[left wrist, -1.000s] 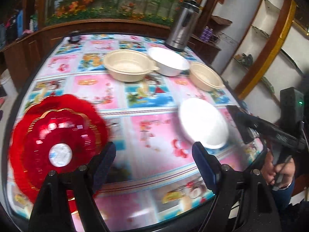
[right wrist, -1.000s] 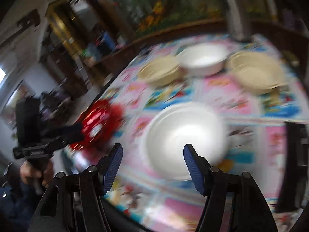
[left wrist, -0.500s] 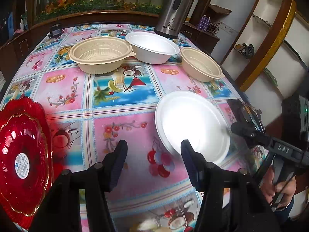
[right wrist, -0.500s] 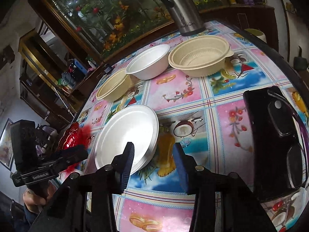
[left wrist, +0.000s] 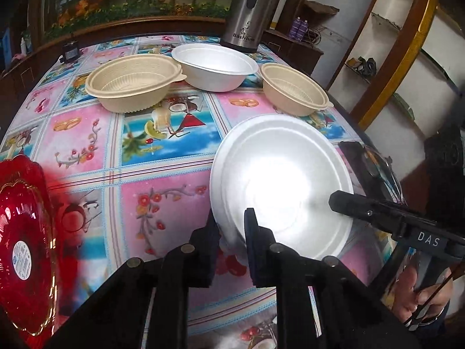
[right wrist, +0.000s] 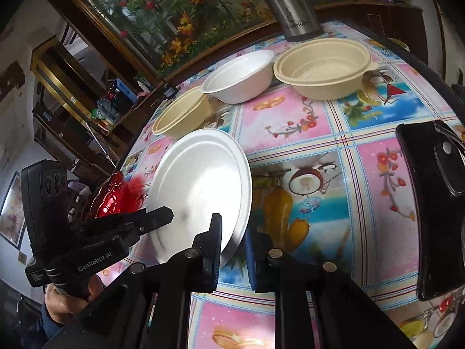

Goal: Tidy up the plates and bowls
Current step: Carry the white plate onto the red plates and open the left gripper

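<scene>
My left gripper (left wrist: pixel 231 226) is clamped on the near rim of the white plate (left wrist: pixel 279 174); my right gripper (right wrist: pixel 232 232) pinches the opposite edge, so the plate sits tilted between them above the patterned tablecloth (left wrist: pixel 151 203). Beyond stand 2 beige bowls (left wrist: pixel 133 84) (left wrist: pixel 293 90), 1 white bowl (left wrist: pixel 215 67) and a steel flask (left wrist: pixel 247 14) (its top cut off). The red plate (left wrist: pixel 23 241) lies left, partly out of frame. A black case (right wrist: pixel 433 203) lies right; glare washes out the plate's centre.

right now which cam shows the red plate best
The left wrist view: the red plate fills its lower-left corner, with gold trim and a round sticker readable, though the frame edge cuts it. The right wrist view shows only a sliver behind the left gripper.
</scene>
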The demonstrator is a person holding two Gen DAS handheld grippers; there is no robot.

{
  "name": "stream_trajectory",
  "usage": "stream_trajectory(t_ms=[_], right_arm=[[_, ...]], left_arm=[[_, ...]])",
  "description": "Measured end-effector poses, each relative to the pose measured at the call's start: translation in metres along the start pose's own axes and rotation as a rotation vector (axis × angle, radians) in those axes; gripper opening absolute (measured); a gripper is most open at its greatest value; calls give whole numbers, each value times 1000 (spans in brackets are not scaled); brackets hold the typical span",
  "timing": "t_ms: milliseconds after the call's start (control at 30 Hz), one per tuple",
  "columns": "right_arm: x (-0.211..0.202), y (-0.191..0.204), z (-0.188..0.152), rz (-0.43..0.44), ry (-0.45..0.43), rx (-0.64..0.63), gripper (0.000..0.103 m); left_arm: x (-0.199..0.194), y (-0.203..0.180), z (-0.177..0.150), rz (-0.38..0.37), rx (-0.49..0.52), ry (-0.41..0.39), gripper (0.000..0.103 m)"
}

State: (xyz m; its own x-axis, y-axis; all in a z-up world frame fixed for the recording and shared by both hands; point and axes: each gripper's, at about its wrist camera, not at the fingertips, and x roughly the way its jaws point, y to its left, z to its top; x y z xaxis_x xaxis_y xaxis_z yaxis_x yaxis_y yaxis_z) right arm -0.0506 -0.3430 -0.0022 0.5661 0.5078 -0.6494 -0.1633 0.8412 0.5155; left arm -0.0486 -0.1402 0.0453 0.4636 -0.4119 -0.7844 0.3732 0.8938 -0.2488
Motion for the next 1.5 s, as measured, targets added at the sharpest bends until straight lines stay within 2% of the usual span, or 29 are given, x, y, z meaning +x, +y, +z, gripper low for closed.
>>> stream_trajectory(t_ms=[433,500,700,900,1067,1200,1333,1500], right_arm=[[12,51,6,81,24,-80,16],[14,62,9,90,25,-100,16],[30,108,18,137,53,-179,16],[68,154,20,188,124,-237,17],[107,185,14,213,197,-269,17],[141,202,7,204,261,-292,17],[163,208,2,194,304,-293,17],[179,215,1,170,316,-302,18]], left_arm=[[-59,28,-16,59,-21,-104,20],[-69,36,-17,68,-36,-120,24],[-104,70,-24,132,-89,-186,28],[-133,116,-38,203,-170,-218,28],[-144,155,-52,250,-253,-219,30],[-141,181,-63,273,-306,-192,30],[-132,197,-70,273,-341,-171,30],[-126,204,-73,281,-361,-163,30]])
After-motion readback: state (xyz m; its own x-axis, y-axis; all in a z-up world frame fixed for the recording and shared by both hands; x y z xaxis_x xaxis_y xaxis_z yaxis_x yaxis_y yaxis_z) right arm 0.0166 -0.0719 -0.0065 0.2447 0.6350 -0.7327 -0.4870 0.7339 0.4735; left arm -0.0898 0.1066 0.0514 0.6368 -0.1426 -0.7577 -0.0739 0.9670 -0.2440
